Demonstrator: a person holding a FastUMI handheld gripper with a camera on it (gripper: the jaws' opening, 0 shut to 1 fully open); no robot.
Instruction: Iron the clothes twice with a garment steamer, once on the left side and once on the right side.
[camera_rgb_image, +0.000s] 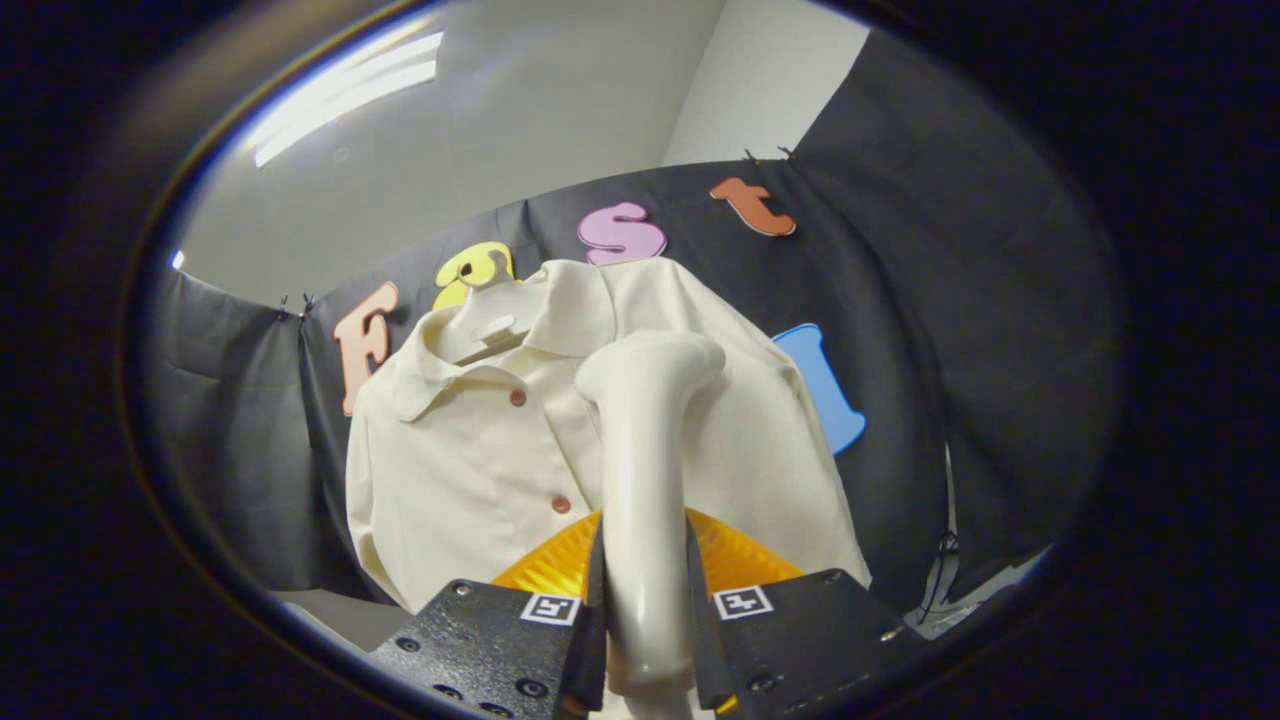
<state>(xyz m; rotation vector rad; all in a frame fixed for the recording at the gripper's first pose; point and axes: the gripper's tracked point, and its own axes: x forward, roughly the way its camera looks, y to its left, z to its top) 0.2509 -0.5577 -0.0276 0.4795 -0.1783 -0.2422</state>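
Note:
A cream button-up shirt (470, 470) with reddish buttons hangs on a pale hanger (485, 315) in front of the black cloth wall. My gripper (645, 570) is shut on the handle of a cream garment steamer (645, 440), both fingers pressing its sides. The steamer stands up between the fingers, and its head (655, 365) reaches the shirt's upper chest, right of the button line. I cannot tell whether the head touches the cloth. The steamer hides part of the shirt's right half.
Black cloth (930, 330) closes off the booth behind and to both sides of the shirt. A white wall and ceiling (560, 90) with a strip light rise above it. A pale surface (330, 610) lies below the shirt's left hem.

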